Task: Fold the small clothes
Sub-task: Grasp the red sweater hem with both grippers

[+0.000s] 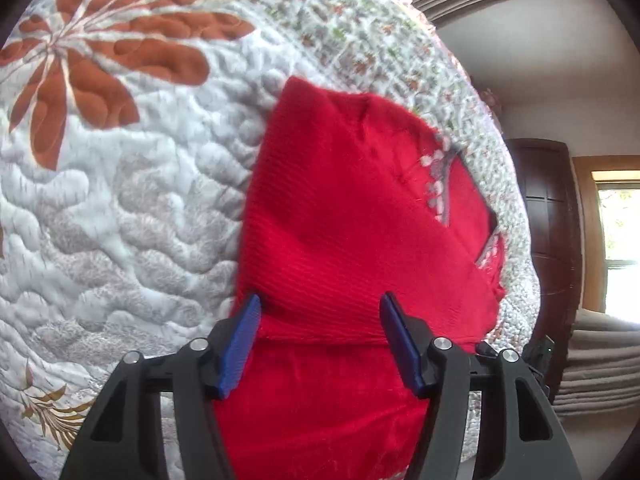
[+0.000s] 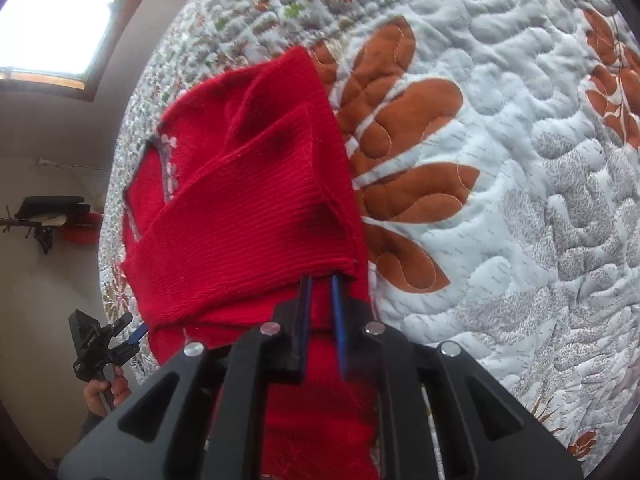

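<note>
- A red knitted garment [image 1: 352, 216], partly folded, lies on a bed covered by a white quilt [image 1: 120, 208] with rust-coloured flowers, near the quilt's patterned border.
- The left gripper [image 1: 320, 320] hovers over the garment's near fold, fingers spread wide, gripping nothing.
- The right gripper [image 2: 320, 280] has its fingers narrow, tips tucked under a folded edge; whether they pinch it cannot be told.
- A hand [image 2: 106, 394] holds the left gripper's handle.

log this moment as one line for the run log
stage: mid-fold | item: red knit garment partly folded on quilted bedspread | left gripper: open, straddling the near fold | right gripper: nearly shut at garment edge, grip unclear
</note>
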